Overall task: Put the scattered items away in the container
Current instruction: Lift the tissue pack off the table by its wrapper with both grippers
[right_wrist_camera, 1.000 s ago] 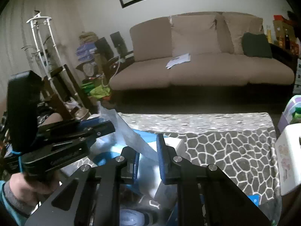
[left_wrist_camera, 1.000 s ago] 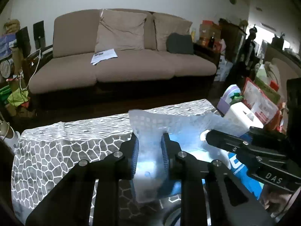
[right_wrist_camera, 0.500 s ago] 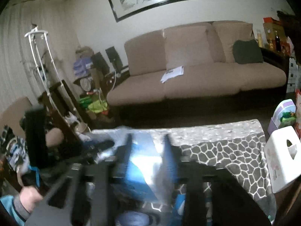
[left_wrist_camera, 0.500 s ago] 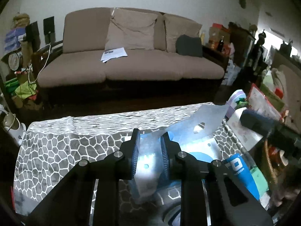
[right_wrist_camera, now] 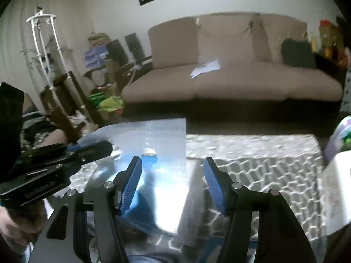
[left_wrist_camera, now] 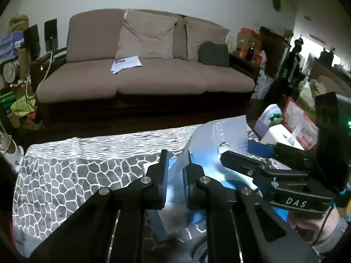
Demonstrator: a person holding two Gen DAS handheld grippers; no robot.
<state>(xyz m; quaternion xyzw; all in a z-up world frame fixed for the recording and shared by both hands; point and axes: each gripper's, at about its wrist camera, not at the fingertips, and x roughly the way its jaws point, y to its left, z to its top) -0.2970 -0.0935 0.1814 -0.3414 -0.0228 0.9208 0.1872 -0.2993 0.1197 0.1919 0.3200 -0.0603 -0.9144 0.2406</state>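
A translucent plastic bag (left_wrist_camera: 221, 131) stands up from the table, with blue items showing dimly through its film. My left gripper (left_wrist_camera: 176, 160) is shut on the bag's near edge, and the film runs up between its blue pads. In the right wrist view the bag (right_wrist_camera: 158, 135) spreads wide, with the left gripper (right_wrist_camera: 96, 144) clamped on its left corner. My right gripper (right_wrist_camera: 172, 164) has its jaws apart and closing. The bag's film lies between the pads (right_wrist_camera: 131, 182) without touching them. From the left wrist view the right gripper (left_wrist_camera: 235, 151) reaches in from the right.
The table wears a grey cloth with a white honeycomb pattern (left_wrist_camera: 65, 175). A white tissue box (right_wrist_camera: 335, 197) sits at its right end. A beige sofa (left_wrist_camera: 142, 81) with papers on it stands beyond the table. Clutter lines both sides of the room. A hand (left_wrist_camera: 307, 225) holds the right gripper.
The right gripper let go of the bag, its jaws went wide, and it swung off and back. The bag's upper part now stands spread out. The left gripper kept its pinch.
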